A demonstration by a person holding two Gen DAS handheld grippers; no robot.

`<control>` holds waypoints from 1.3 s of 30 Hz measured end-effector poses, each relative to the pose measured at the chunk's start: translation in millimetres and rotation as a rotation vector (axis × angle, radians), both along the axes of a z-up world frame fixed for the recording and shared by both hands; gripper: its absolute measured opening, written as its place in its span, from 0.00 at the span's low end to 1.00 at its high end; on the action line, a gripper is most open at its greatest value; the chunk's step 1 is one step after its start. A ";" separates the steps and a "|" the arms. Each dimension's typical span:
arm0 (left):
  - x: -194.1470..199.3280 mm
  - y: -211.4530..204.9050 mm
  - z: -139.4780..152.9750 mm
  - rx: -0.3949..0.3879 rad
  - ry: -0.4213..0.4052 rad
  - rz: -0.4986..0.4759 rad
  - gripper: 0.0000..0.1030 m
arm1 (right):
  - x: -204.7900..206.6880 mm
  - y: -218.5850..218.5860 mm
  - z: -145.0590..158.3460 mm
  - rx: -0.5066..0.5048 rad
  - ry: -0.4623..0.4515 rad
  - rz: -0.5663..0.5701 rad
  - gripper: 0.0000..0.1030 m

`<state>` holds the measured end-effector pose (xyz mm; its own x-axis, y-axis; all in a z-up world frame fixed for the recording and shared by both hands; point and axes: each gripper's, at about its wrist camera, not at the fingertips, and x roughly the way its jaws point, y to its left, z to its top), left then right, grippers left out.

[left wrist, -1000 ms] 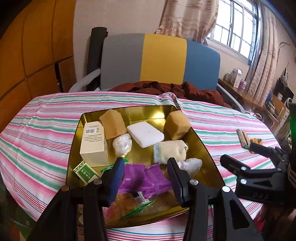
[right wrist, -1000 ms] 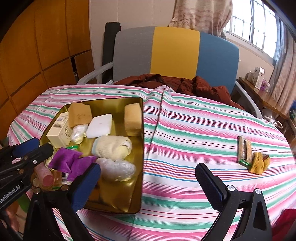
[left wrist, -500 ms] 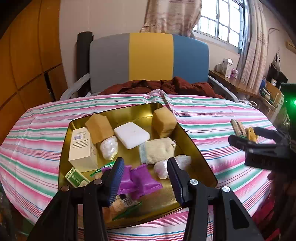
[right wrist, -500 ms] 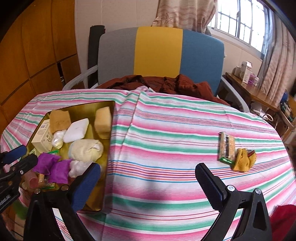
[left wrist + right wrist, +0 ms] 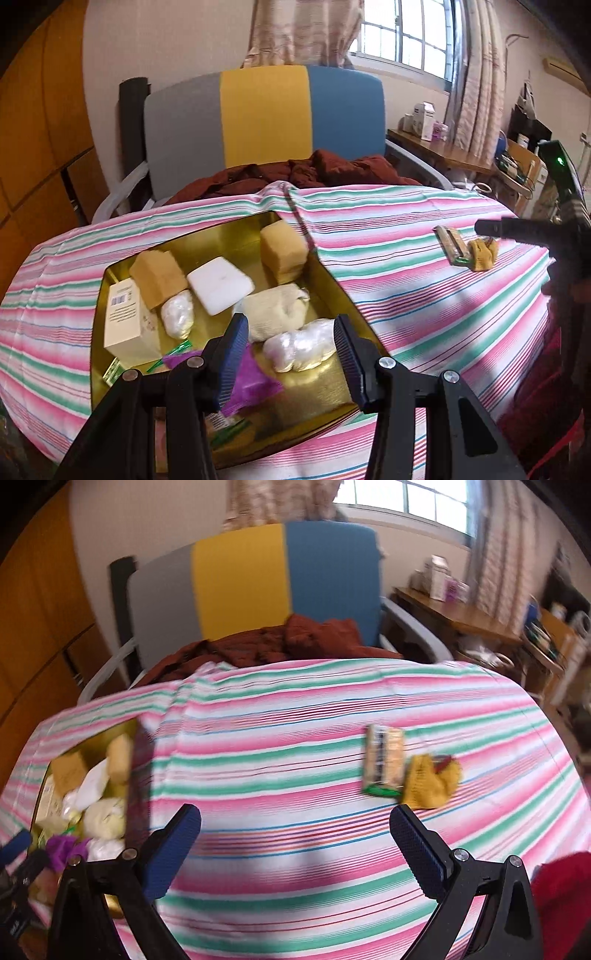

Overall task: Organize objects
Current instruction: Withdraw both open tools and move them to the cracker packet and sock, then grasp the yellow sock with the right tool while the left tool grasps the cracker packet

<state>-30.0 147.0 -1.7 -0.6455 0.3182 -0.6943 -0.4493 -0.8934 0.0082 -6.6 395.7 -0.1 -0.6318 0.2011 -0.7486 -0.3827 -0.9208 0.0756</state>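
Your right gripper (image 5: 295, 849), jaws wide and empty, has swung toward the packet (image 5: 384, 766); it looks light, so pinch its long edges.

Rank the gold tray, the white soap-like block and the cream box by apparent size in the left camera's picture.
1. gold tray, by far the largest.
2. cream box.
3. white block.
The box and block look close; the box lies nearer the camera, so that order is unsure.
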 end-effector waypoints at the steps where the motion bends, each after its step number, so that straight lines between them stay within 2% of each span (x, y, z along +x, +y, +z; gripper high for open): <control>1: -0.2 3.0 -0.1 0.000 -0.001 -0.008 0.47 | 0.3 7.4 0.8 -0.003 -0.001 -0.015 1.00; 7: -1.5 24.4 -1.5 -0.006 -0.009 -0.063 0.47 | 3.5 67.1 -0.9 -0.048 -0.005 -0.143 1.00; 17: -3.7 54.4 -4.6 -0.001 -0.038 -0.127 0.47 | 14.3 166.9 -21.9 -0.229 0.028 -0.396 1.00; 22: -8.3 73.4 -8.9 -0.008 -0.059 -0.150 0.47 | 3.8 184.0 -36.7 -0.257 0.012 -0.379 1.00; 25: -10.8 85.1 -12.8 -0.013 -0.071 -0.164 0.47 | -12.8 179.6 -53.6 -0.254 -0.053 -0.331 1.00; 28: -13.0 98.1 -16.0 -0.012 -0.083 -0.184 0.47 | -27.7 176.7 -64.9 -0.209 -0.121 -0.293 0.99; 29: -12.7 101.5 -16.6 -0.010 -0.087 -0.190 0.47 | -31.9 176.0 -70.1 -0.203 -0.144 -0.284 0.98; 31: -13.4 109.0 -18.1 -0.004 -0.094 -0.205 0.47 | -37.9 176.3 -81.7 -0.209 -0.192 -0.270 0.88; 33: -14.7 118.6 -20.1 -0.007 -0.102 -0.222 0.47 | -40.2 178.4 -89.3 -0.209 -0.230 -0.277 0.53; 34: -15.2 123.6 -21.1 -0.008 -0.106 -0.228 0.47 | -39.0 180.2 -90.2 -0.221 -0.233 -0.277 0.53; 36: -17.4 133.8 -21.7 -0.010 -0.112 -0.242 0.47 | -33.8 179.9 -86.0 -0.221 -0.221 -0.280 0.46; 39: -22.1 151.2 -24.5 -0.016 -0.118 -0.260 0.47 | -24.6 179.9 -73.0 -0.199 -0.183 -0.306 0.45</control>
<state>-52.1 298.2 -26.2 -0.4579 0.4510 -0.7661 -0.6616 -0.7485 -0.0452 -31.3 575.5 -73.2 -0.4183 0.1986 -0.8863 -0.6603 -0.7366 0.1465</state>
